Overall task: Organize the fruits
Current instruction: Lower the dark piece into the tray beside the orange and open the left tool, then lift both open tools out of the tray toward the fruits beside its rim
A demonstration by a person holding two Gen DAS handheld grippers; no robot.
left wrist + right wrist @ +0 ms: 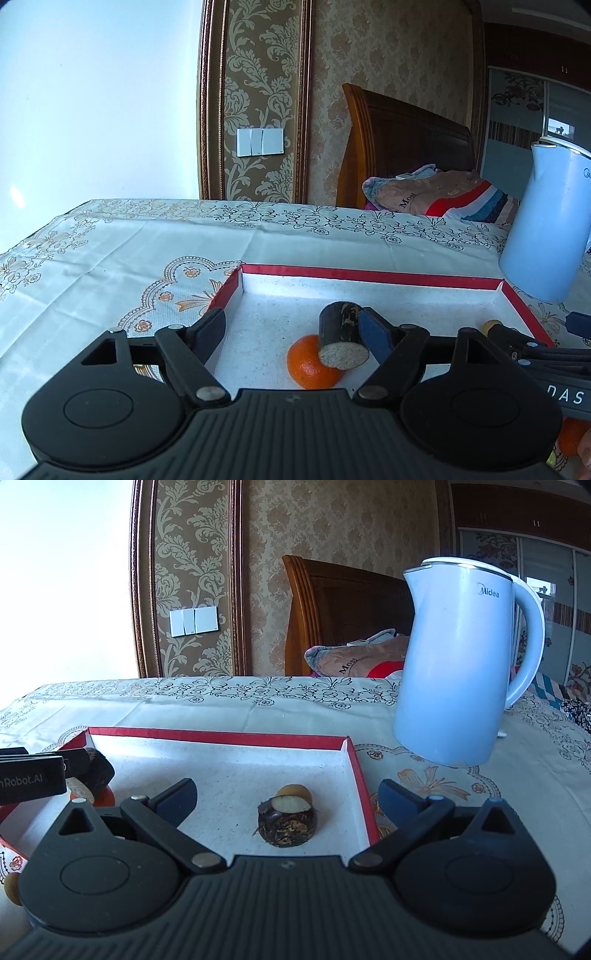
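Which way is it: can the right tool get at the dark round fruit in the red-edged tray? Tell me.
Probably yes. The right tool is open, and the dark round fruit lies between its fingers in the red-edged tray. Only a small tan fruit sits close behind it.

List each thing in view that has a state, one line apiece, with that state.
Left claw: open, jaws wide, one pad beside the cane piece.
Right claw: open, holding nothing.
Sugarcane piece: in the tray, leaning on the orange.
Orange: lying in the tray.
Water chestnut: in the tray, top cut.
Red tray: lidless.
Kettle: upright, lid shut.
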